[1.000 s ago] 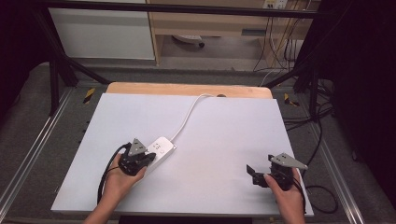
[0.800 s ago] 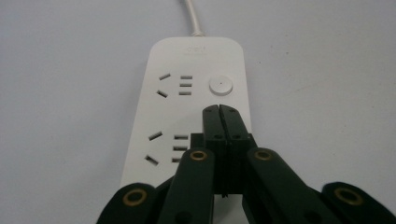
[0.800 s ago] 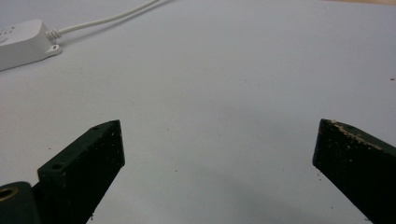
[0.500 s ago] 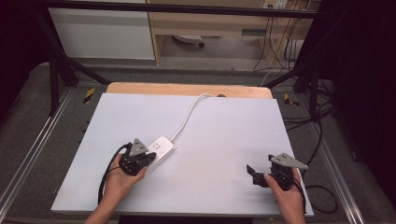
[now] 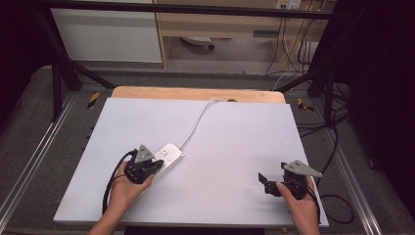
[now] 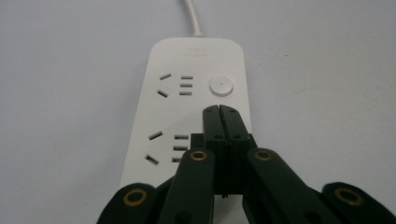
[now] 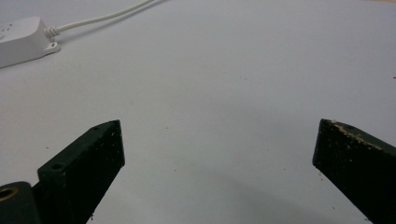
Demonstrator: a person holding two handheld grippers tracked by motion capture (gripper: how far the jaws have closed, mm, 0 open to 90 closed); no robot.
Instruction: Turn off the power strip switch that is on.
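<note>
A white power strip (image 5: pixel 167 155) (image 6: pixel 191 107) lies on the white table top (image 5: pixel 230 147), its cord (image 5: pixel 198 120) running toward the far edge. My left gripper (image 5: pixel 152 165) (image 6: pixel 219 109) is shut, its joined tips resting over the strip just below the round switch button (image 6: pixel 221 86). Nothing sits between its jaws. My right gripper (image 5: pixel 263 180) (image 7: pixel 217 154) stands open near the front right of the table, its jaws wide apart over bare surface. The strip's end (image 7: pixel 23 39) and its cord (image 7: pixel 102 17) show at the upper left of the right gripper view.
A wooden board edge (image 5: pixel 195 93) borders the table's far side. Metal rails (image 5: pixel 352 171) flank the table on both sides. Cables (image 5: pixel 337 205) trail on the floor at the right. A white cabinet (image 5: pixel 107 34) stands behind.
</note>
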